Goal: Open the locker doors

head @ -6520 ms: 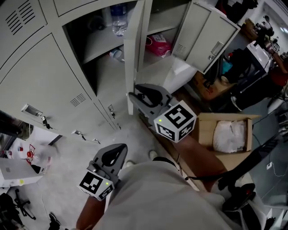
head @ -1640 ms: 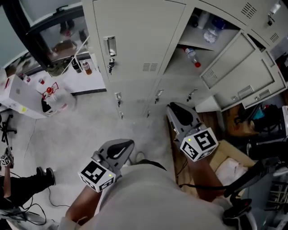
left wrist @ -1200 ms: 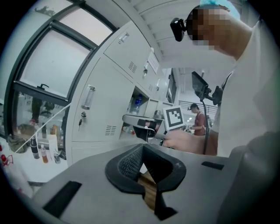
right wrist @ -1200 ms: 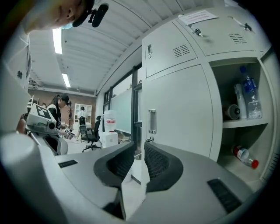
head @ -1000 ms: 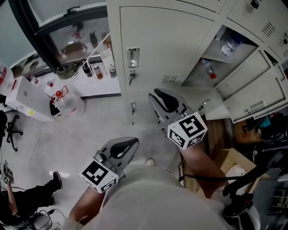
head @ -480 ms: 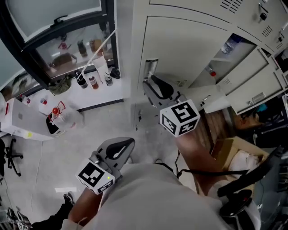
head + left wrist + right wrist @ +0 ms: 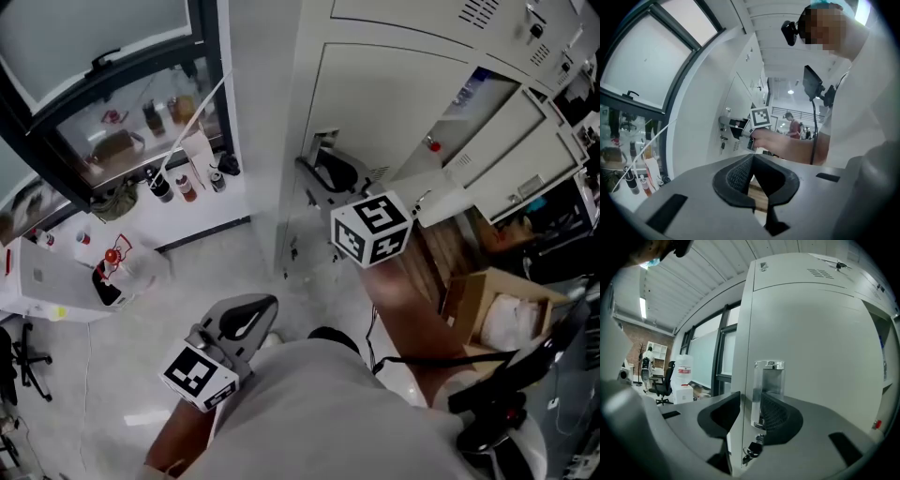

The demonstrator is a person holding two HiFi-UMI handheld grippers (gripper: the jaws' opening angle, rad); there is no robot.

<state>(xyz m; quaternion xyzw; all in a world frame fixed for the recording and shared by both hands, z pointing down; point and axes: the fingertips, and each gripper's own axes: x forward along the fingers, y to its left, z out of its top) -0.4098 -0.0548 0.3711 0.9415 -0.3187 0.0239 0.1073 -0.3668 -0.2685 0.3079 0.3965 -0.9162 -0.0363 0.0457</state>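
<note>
A closed grey locker door [image 7: 394, 103] fills the upper middle of the head view, its chrome handle [image 7: 323, 142] near the left edge. My right gripper [image 7: 319, 169] is held up at that handle. In the right gripper view the handle [image 7: 768, 387] stands between the jaws of the right gripper [image 7: 752, 411], which are opening, and neither pad presses on it. A key [image 7: 751, 451] hangs in the lock below. My left gripper [image 7: 253, 314] hangs low and away from the lockers. It is shut, and the left gripper [image 7: 752, 159] holds nothing.
To the right, further locker doors [image 7: 525, 150] stand open, with a red-capped bottle [image 7: 433, 145] on a shelf inside. A black-framed window [image 7: 103, 94] and a ledge with small bottles [image 7: 178, 178] lie left. A cardboard box [image 7: 492, 300] sits on the floor at right.
The view swung from the open lockers to the closed door on the left. My right gripper rose to its handle and now has its jaws either side of it. The left gripper stayed low.
</note>
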